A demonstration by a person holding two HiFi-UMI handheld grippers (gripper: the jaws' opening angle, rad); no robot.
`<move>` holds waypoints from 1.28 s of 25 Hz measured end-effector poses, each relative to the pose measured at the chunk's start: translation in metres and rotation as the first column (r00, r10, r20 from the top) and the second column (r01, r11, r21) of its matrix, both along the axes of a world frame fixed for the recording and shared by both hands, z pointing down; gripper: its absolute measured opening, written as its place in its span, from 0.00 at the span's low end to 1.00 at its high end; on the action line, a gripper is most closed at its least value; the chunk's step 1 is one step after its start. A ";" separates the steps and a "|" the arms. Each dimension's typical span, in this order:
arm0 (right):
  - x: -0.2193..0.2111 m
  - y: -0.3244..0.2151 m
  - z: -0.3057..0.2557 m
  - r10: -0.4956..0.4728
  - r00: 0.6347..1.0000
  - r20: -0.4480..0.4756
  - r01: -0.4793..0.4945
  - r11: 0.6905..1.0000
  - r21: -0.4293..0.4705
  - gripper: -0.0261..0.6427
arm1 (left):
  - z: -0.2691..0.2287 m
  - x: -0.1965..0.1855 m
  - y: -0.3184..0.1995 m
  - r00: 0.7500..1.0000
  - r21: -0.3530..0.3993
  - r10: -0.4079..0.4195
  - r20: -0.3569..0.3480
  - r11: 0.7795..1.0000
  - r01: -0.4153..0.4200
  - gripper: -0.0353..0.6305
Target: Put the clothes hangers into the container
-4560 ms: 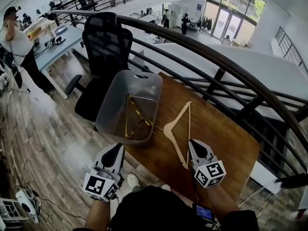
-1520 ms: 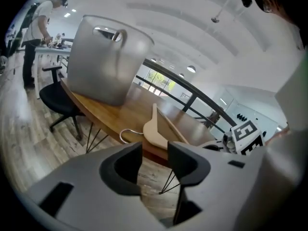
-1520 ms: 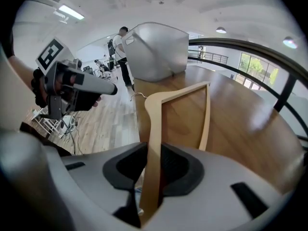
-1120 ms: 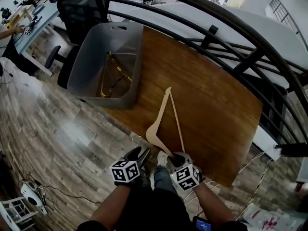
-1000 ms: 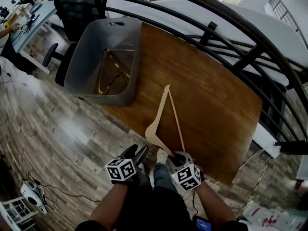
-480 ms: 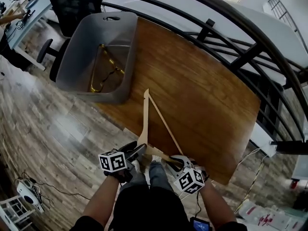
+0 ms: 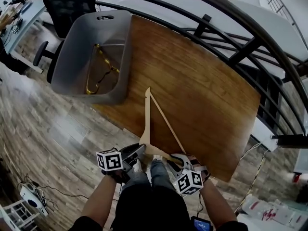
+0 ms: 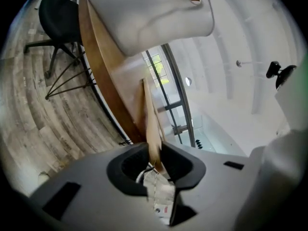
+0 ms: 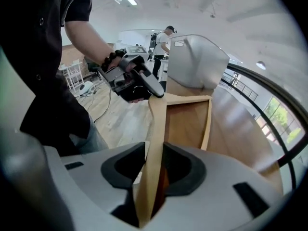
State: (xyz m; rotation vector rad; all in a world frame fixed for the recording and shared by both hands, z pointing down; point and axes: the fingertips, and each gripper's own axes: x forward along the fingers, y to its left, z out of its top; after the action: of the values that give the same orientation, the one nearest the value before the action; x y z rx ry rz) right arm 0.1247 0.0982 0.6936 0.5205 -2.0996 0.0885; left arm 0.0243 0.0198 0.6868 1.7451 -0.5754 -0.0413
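A pale wooden hanger (image 7: 150,124) lies over the near edge of the brown table (image 7: 202,85), one arm pointing toward the grey container (image 7: 65,69). A gold hanger (image 7: 98,73) lies inside the container. My left gripper (image 7: 136,152) is at the hanger's near-left corner, its jaws closing on the wooden arm (image 8: 151,124), which runs between the pads. My right gripper (image 7: 179,160) has the hanger's other arm (image 9: 156,129) between its jaws, which are opening. In the right gripper view the left gripper (image 9: 139,83) shows at the hanger's far end.
A black office chair (image 7: 62,6) stands beyond the container, off the table's far-left corner. A dark curved railing (image 7: 231,37) runs along the table's far side. Wood-plank floor (image 7: 43,129) lies to the left, with cables and equipment (image 7: 21,196) at lower left.
The hanger has slid toward me and swung so one arm points at the container. My left gripper reached its near corner and closed on it. Both grippers sit lower in the frame.
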 end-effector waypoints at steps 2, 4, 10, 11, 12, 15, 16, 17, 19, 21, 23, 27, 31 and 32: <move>-0.001 -0.004 0.003 0.026 0.999 -0.034 -0.025 0.999 0.030 0.22 | -0.010 0.003 -0.002 0.998 -0.019 -0.030 -0.059 0.999 0.029 0.17; -0.001 -0.008 0.004 0.070 0.996 -0.049 -0.068 0.997 0.046 0.24 | -0.020 0.004 -0.005 0.991 -0.036 -0.069 -0.112 0.997 0.066 0.16; -0.005 -0.013 0.003 0.155 0.987 -0.033 -0.153 0.987 0.049 0.18 | -0.051 0.007 -0.010 0.990 0.048 -0.033 -0.135 0.998 0.039 0.15; -0.005 -0.014 0.000 0.181 0.983 -0.018 -0.180 0.983 0.043 0.17 | -0.055 0.008 -0.011 0.993 0.072 -0.015 -0.117 0.997 0.024 0.15; -0.005 -0.016 -0.003 0.210 0.978 0.000 -0.210 0.977 0.037 0.15 | -0.059 0.008 -0.012 0.995 0.097 0.002 -0.097 0.995 0.008 0.15; -0.006 -0.019 -0.017 0.265 0.963 0.038 -0.267 0.962 0.049 0.14 | -0.074 0.009 -0.014 0.997 0.156 0.044 -0.061 0.987 -0.034 0.17; -0.006 -0.019 -0.022 0.278 0.960 0.046 -0.280 0.958 0.057 0.14 | -0.079 0.010 -0.015 0.997 0.169 0.056 -0.053 0.985 -0.046 0.17; -0.006 -0.019 -0.026 0.291 0.955 0.052 -0.294 0.954 0.064 0.14 | -0.085 0.011 -0.015 0.997 0.183 0.068 -0.043 0.981 -0.059 0.17; -0.005 -0.022 -0.035 0.318 0.946 0.066 -0.323 0.943 0.076 0.14 | -0.096 0.014 -0.019 0.996 0.226 0.094 -0.009 0.970 -0.089 0.18; -0.005 -0.026 -0.045 0.345 0.935 0.084 -0.352 0.933 0.081 0.14 | -0.110 0.017 -0.023 0.992 0.288 0.122 0.035 0.949 -0.127 0.20; -0.004 -0.029 -0.058 0.365 0.925 0.103 -0.374 0.923 0.087 0.14 | -0.128 0.021 -0.024 0.986 0.359 0.149 0.074 0.918 -0.166 0.27; -0.004 -0.035 -0.083 0.376 0.917 0.130 -0.391 0.913 0.118 0.14 | -0.162 0.027 -0.020 0.967 0.496 0.177 0.184 0.833 -0.247 0.40; 0.001 -0.049 -0.098 0.383 0.915 0.124 -0.400 0.901 0.169 0.14 | -0.190 0.024 -0.027 0.967 0.590 0.124 0.225 0.772 -0.236 0.48; 0.003 -0.052 -0.100 0.388 0.914 0.117 -0.403 0.898 0.175 0.14 | -0.198 0.019 -0.032 0.975 0.602 0.095 0.200 0.773 -0.199 0.48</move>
State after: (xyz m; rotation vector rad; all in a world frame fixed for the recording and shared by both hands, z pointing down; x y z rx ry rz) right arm 0.1278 0.0466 0.5932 1.0784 -2.0611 0.1389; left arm 0.0431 -0.0123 0.4888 2.4583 -0.5737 0.0245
